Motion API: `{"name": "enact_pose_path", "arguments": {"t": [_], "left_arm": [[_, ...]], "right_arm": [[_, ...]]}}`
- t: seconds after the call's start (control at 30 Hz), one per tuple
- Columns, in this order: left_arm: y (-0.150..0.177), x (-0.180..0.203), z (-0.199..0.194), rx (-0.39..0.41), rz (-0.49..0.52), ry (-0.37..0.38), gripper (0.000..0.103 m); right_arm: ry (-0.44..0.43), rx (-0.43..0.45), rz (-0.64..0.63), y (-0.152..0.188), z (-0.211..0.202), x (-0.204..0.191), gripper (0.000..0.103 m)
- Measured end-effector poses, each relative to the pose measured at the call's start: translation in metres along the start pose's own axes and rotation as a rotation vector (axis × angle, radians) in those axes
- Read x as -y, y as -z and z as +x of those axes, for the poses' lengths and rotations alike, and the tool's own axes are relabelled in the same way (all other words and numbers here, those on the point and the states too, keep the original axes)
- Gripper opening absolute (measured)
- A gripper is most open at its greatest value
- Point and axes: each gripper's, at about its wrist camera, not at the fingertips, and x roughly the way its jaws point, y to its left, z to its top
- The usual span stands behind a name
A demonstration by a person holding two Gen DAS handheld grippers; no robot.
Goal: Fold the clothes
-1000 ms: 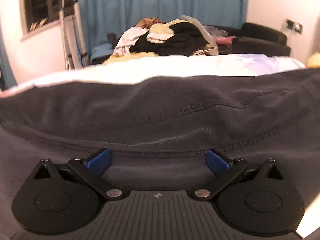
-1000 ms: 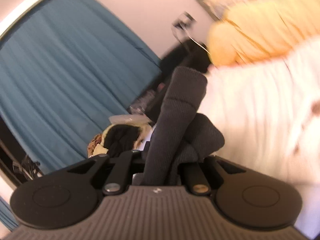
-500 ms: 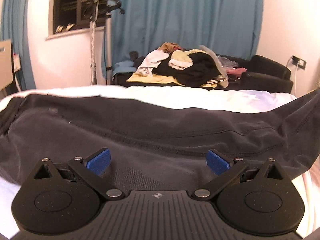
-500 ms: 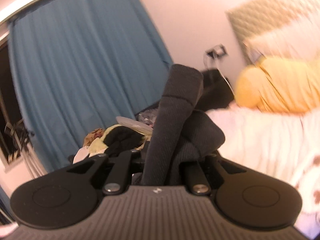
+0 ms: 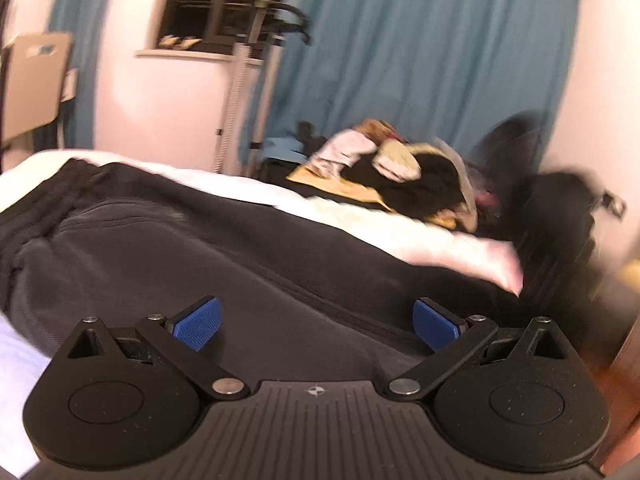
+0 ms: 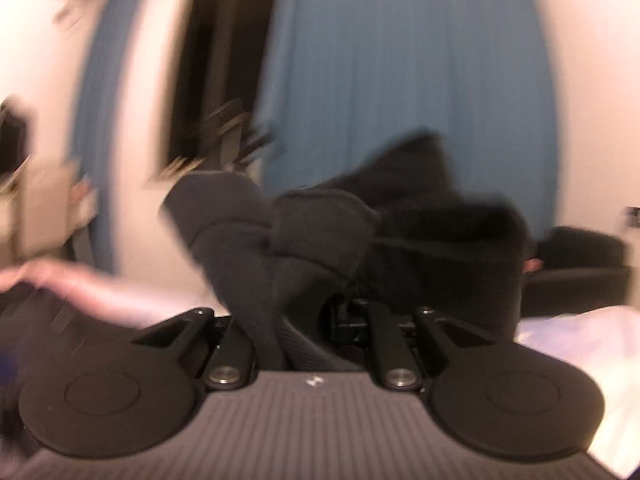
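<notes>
The right gripper (image 6: 316, 320) is clenched on bunched dark trousers (image 6: 304, 240); the left gripper (image 5: 316, 322) hovers spread wide above them.

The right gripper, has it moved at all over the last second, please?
Yes. The right gripper, shut on the dark garment, has swung left: the blue curtain now fills the middle, and the yellow pillow has left the view.

near: trousers (image 5: 248, 248) on the bed (image 5: 420, 236)
far: clothes pile (image 5: 404, 172), before the curtain (image 5: 420, 60)
far left: chair (image 5: 32, 80)
</notes>
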Motion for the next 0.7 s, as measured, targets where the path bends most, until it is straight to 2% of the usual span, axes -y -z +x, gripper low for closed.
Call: {"name": "enact_pose_path", "arguments": {"t": [0.13, 0.2, 0.27, 0.33, 0.4, 0.5, 0.6, 0.7], "left_arm": [[-0.003, -0.041, 0.002, 0.013, -0.184, 0.009, 0.103], [-0.004, -0.047, 0.003, 0.019, -0.221, 0.020, 0.103], [-0.005, -0.047, 0.003, 0.026, -0.233, 0.047, 0.103], [-0.005, -0.042, 0.003, 0.030, -0.232, 0.086, 0.103], [-0.002, -0.036, 0.001, 0.039, -0.215, 0.115, 0.103], [0.001, -0.025, -0.003, 0.064, -0.166, 0.150, 0.102], [0.006, -0.011, -0.004, 0.076, -0.109, 0.196, 0.102], [0.013, 0.005, -0.002, 0.081, -0.042, 0.228, 0.100]], "right_arm": [[-0.110, -0.178, -0.081, 0.051, 0.024, -0.048, 0.016], [-0.127, -0.220, -0.061, 0.057, 0.030, -0.048, 0.021], [-0.167, -0.234, -0.066, 0.049, 0.028, -0.048, 0.030], [-0.238, -0.254, -0.118, 0.038, 0.018, -0.048, 0.044], [-0.309, -0.278, -0.168, 0.027, 0.007, -0.044, 0.051], [-0.395, -0.314, -0.149, 0.011, -0.023, -0.020, 0.062], [-0.388, -0.319, -0.118, 0.000, -0.056, 0.013, 0.064], [-0.296, -0.324, -0.052, 0.001, -0.071, 0.044, 0.064]]}}
